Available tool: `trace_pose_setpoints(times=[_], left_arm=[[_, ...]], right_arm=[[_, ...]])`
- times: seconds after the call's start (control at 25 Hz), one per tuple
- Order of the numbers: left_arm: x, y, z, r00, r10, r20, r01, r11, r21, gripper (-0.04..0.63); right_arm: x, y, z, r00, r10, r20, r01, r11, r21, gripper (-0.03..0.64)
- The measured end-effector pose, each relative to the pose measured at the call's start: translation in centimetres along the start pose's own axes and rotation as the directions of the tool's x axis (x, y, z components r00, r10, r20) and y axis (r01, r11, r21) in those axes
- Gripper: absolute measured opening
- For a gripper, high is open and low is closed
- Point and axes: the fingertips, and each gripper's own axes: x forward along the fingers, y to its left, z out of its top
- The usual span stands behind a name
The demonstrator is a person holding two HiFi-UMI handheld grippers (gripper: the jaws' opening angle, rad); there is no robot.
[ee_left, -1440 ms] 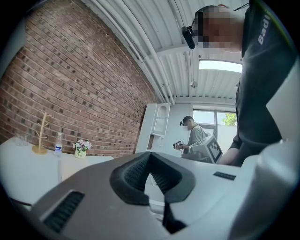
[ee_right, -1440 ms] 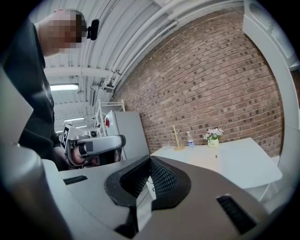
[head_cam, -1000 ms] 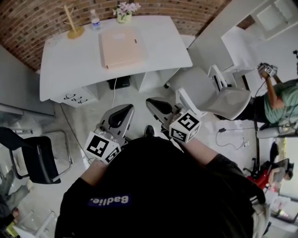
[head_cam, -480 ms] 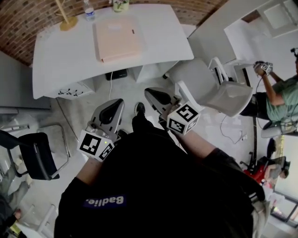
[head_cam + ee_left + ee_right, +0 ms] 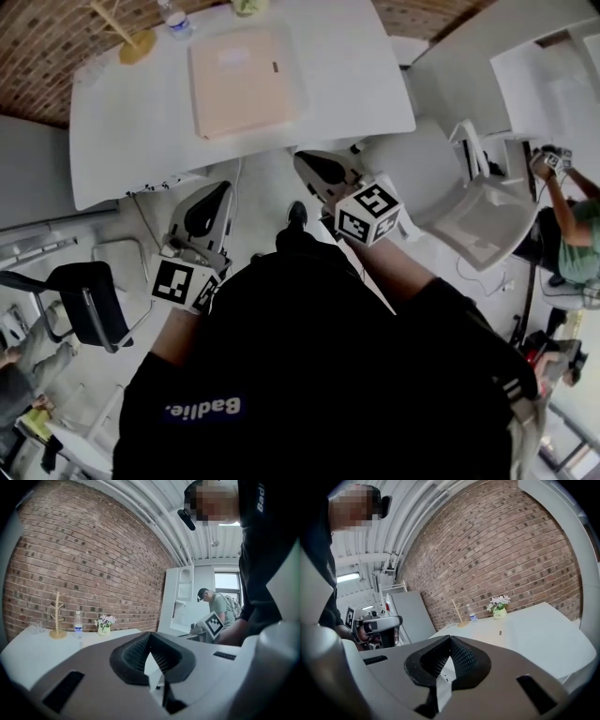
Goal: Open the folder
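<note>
Closing in on the smooth white table [image 5: 122, 122], both claws are nearer its front edge than a second ago, though not over it yet. The left claw [image 5: 223, 187] and right claw [image 5: 300, 157] are pinched together, holding nothing. The pale peach folder [image 5: 246, 80], a flat matte rectangle, lies closed mid-table, so opening hasn't begun.

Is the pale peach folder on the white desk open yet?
No, the pale peach folder lies flat and closed on the white desk, with neither gripper touching it.
</note>
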Motion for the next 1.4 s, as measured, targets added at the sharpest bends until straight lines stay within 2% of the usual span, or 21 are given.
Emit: trace_pose_setpoints(times=[0.28, 0.36, 0.56, 0.72, 0.84, 0.96, 1.04, 1.12, 1.28, 1.4], left_arm=[[4.8, 2.7, -0.8, 0.994, 0.102, -0.043, -0.100, 0.994, 0.045, 0.002], [5.9, 3.4, -1.6, 0.992, 0.113, -0.063, -0.109, 0.992, 0.059, 0.002], [7.9, 4.6, -4.3, 0.986, 0.095, -0.138, -0.082, 0.992, 0.094, 0.003], [9.2, 6.7, -7.6, 0.976, 0.099, -0.194, -0.065, 0.983, 0.173, 0.003], [10.1, 8.5, -9.6, 0.973, 0.105, -0.207, -0.055, 0.970, 0.236, 0.003], [11.2, 9.8, -11.4, 0.961, 0.107, -0.253, -0.028, 0.955, 0.296, 0.005], [11.9, 10.6, -12.6, 0.951, 0.109, -0.289, -0.003, 0.938, 0.345, 0.016], [12.8, 11.2, -14.3, 0.937, 0.112, -0.332, 0.035, 0.913, 0.407, 0.043], [14.2, 12.2, -17.3, 0.898, 0.139, -0.417, 0.124, 0.830, 0.544, 0.077], [15.0, 12.8, -18.6, 0.871, 0.169, -0.462, 0.180, 0.765, 0.618, 0.092]], right_arm=[[2.7, -7.6, -1.4, 0.999, -0.018, -0.040, 0.021, 0.998, 0.063, 0.028], [3.7, -9.6, -2.1, 0.998, -0.032, -0.054, 0.036, 0.996, 0.076, 0.028], [5.9, -12.8, -3.6, 0.994, -0.069, -0.084, 0.076, 0.994, 0.082, 0.028], [7.9, -14.4, -5.1, 0.988, -0.109, -0.105, 0.119, 0.989, 0.093, 0.028], [9.4, -15.4, -6.4, 0.984, -0.134, -0.120, 0.148, 0.982, 0.118, 0.028], [10.6, -16.6, -7.6, 0.978, -0.158, -0.133, 0.177, 0.973, 0.148, 0.028], [11.2, -17.3, -8.3, 0.976, -0.170, -0.137, 0.192, 0.967, 0.169, 0.028], [11.8, -17.8, -8.8, 0.975, -0.177, -0.135, 0.200, 0.962, 0.185, 0.028], [12.8, -18.7, -9.9, 0.973, -0.190, -0.128, 0.214, 0.954, 0.212, 0.028], [13.1, -19.1, -10.2, 0.974, -0.197, -0.114, 0.219, 0.949, 0.228, 0.028]])
